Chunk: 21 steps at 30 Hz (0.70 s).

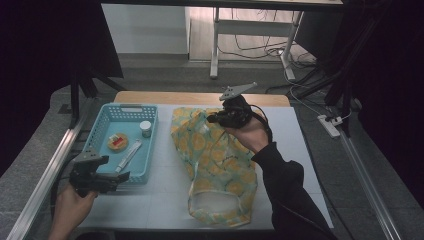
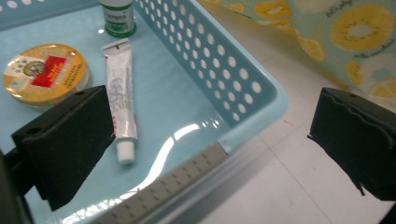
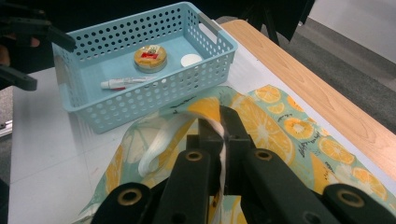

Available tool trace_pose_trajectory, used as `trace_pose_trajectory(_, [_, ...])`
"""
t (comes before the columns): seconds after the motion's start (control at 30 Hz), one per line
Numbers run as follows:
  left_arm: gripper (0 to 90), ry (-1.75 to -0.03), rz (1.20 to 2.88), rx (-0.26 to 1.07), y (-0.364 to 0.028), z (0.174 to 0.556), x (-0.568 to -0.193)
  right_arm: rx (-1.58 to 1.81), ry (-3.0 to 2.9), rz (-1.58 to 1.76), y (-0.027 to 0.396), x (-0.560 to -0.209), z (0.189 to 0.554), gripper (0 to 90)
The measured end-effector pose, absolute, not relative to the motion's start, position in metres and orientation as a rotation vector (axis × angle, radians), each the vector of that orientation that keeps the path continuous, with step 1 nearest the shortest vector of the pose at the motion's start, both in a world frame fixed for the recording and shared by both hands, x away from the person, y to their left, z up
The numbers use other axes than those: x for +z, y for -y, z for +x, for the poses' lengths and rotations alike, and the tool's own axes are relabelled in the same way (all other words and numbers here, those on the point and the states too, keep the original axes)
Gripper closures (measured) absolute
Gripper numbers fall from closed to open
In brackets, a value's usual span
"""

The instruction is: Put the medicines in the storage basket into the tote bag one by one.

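Note:
A fabric bag [image 1: 220, 165] printed with orange slices lies on the white table top, its mouth toward the front edge. My right gripper [image 1: 214, 119] is at the bag's far end, shut on the bag's white strap [image 3: 219, 135], which runs between the closed jaws [image 3: 218, 120]. My left gripper [image 1: 117, 169] hovers at the near corner of the light blue basket [image 1: 150, 145], jaws wide apart and empty [image 2: 210, 140]. In the basket lie a white tube [image 2: 120, 100], a round yellow tin [image 2: 45, 73] and a small green bottle [image 2: 119, 17].
The basket's perforated wall [image 2: 233, 65] stands between the left jaws and the bag [image 2: 336, 37]. A wooden table edge [image 3: 327, 107] runs behind the bag. Metal rails [image 1: 45, 175] flank the table; cables and a power strip [image 1: 330, 125] lie on the floor.

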State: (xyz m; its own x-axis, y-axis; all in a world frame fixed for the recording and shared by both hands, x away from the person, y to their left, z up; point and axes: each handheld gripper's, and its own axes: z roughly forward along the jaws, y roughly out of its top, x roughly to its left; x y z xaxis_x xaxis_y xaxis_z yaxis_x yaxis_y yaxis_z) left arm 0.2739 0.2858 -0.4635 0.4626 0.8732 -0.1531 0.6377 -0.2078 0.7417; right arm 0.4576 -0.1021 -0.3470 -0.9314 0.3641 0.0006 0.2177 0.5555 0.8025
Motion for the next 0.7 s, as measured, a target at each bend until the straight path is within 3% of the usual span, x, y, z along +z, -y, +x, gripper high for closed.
trace_pose_trajectory(0.7, [0.0, -1.357, 1.932, 0.378, -0.297, 0.330, -0.457, 1.325, -2.616, 0.491, 0.102, -0.346, 0.458, 90.0])
